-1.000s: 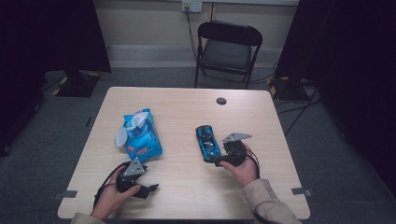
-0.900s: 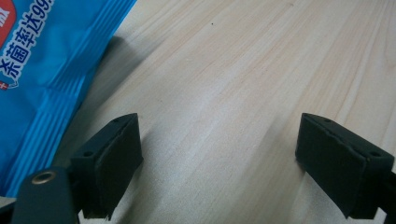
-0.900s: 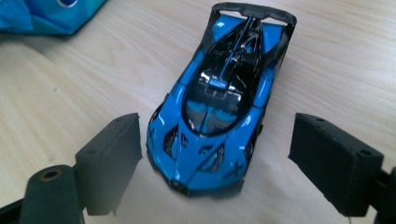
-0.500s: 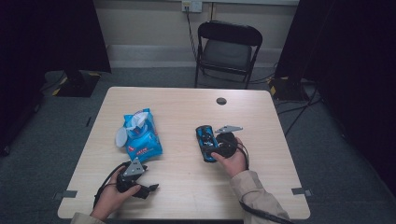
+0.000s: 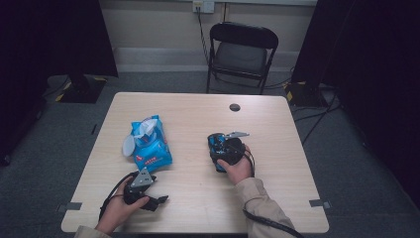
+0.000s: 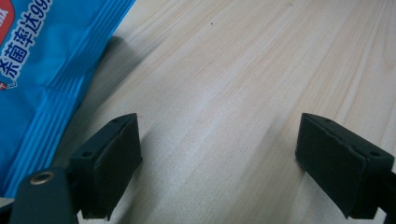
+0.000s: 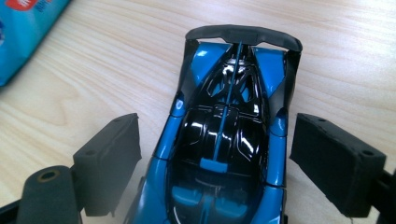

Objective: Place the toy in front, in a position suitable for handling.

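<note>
Straddling the blue toy car that lies right of the blue wipes pack, the right gripper stands wide open, nothing pinched, seemingly lining up a grasp, while the left gripper rests open and empty just below that pack.

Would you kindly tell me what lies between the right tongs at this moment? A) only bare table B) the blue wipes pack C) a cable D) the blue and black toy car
D: in the right gripper view the toy car lies between the open right tongs, whose pads stand clear of its sides.
</note>
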The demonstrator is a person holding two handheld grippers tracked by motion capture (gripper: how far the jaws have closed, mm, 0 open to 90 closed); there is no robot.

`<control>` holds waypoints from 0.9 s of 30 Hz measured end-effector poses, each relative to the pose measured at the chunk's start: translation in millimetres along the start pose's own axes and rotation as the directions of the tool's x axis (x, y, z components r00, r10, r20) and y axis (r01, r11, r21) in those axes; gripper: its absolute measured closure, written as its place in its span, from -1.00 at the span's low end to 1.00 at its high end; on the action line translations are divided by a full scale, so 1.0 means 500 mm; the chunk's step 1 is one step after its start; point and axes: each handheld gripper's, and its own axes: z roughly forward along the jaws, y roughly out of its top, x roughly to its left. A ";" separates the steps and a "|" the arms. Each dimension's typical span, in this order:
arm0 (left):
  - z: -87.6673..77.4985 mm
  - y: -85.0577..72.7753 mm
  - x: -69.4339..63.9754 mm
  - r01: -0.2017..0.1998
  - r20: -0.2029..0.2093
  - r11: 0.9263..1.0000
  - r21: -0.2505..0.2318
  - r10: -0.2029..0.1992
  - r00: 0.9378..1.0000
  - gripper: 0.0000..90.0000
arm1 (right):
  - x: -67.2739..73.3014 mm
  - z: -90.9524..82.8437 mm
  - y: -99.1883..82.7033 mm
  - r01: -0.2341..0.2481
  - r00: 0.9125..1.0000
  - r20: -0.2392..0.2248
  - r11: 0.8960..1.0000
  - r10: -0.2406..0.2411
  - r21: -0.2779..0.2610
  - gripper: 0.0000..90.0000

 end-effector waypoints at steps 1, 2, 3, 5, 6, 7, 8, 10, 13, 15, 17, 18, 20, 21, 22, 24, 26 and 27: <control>0.000 0.000 0.000 0.000 0.000 1.000 0.000 0.000 1.000 -0.70 | 0.000 0.003 0.000 -0.007 1.000 0.000 1.000 0.007 -0.003 -0.67; 0.000 0.000 0.000 0.000 0.000 1.000 0.000 0.000 1.000 -0.70 | 0.002 0.005 0.000 -0.016 1.000 0.001 1.000 0.016 0.000 -0.66; 0.000 0.000 0.000 0.000 0.001 1.000 0.000 0.000 1.000 -0.70 | 0.004 0.008 -0.001 -0.018 1.000 0.006 1.000 0.018 0.000 -0.66; 0.000 0.000 0.000 0.000 0.000 1.000 0.000 0.000 1.000 -0.70 | 0.008 0.012 -0.001 -0.008 1.000 0.026 1.000 0.008 0.004 -0.65; 0.000 0.000 0.000 0.000 0.001 1.000 0.000 0.000 1.000 -0.70 | 0.009 0.014 -0.002 -0.003 0.999 0.032 1.000 0.003 0.005 -0.66; 0.000 0.000 0.000 0.000 0.001 1.000 0.000 0.000 1.000 -0.70 | 0.009 0.017 -0.003 -0.011 0.999 0.033 1.000 0.011 0.004 -0.66; 0.000 0.000 0.000 0.000 0.001 1.000 -0.001 0.000 1.000 -0.70 | 0.009 0.018 -0.005 -0.018 0.999 0.034 1.000 0.018 -0.001 -0.65; 0.000 0.000 0.000 0.000 0.001 1.000 -0.001 0.000 1.000 -0.70 | 0.010 0.022 -0.008 -0.021 0.999 0.040 1.000 0.021 0.001 -0.66; 0.000 0.000 0.000 0.000 0.001 1.000 0.000 0.000 1.000 -0.70 | 0.009 0.026 -0.015 -0.023 0.999 0.047 1.000 0.023 0.005 -0.62; 0.000 0.000 0.000 0.000 0.001 1.000 0.000 0.000 1.000 -0.70 | 0.009 0.028 -0.018 -0.022 0.998 0.054 1.000 0.022 -0.011 -0.61; 0.000 0.000 0.000 0.000 0.001 1.000 0.000 0.000 1.000 -0.70 | 0.014 0.029 -0.019 -0.007 0.998 0.069 1.000 0.007 -0.006 -0.63; 0.000 0.000 0.000 0.000 0.002 1.000 0.000 0.000 1.000 -0.70 | 0.015 0.030 -0.019 0.002 0.997 0.075 1.000 -0.001 -0.006 -0.63; 0.000 0.000 0.000 -0.001 0.002 1.000 0.001 0.001 1.000 -0.70 | 0.020 0.032 -0.020 0.014 0.995 0.096 1.000 -0.014 -0.005 -0.62; 0.000 0.000 0.000 -0.001 0.002 1.000 0.000 0.001 1.000 -0.70 | 0.021 0.033 -0.020 0.020 0.994 0.104 1.000 -0.020 -0.004 -0.62; 0.000 0.000 0.000 0.000 0.003 1.000 -0.001 0.000 1.000 -0.70 | 0.023 0.033 -0.021 0.020 0.994 0.109 1.000 -0.020 -0.005 -0.61; 0.000 0.000 0.000 -0.001 0.003 1.000 0.000 0.001 1.000 -0.70 | 0.024 0.033 -0.023 0.015 0.993 0.117 1.000 -0.013 -0.016 -0.59; 0.000 0.000 0.000 -0.001 0.003 1.000 0.000 0.001 1.000 -0.70 | 0.026 0.032 -0.025 0.011 0.993 0.121 1.000 -0.009 -0.022 -0.58; 0.000 0.000 0.000 -0.001 0.002 1.000 0.000 0.001 1.000 -0.70 | 0.026 0.032 -0.025 0.007 0.992 0.123 1.000 -0.004 -0.028 -0.56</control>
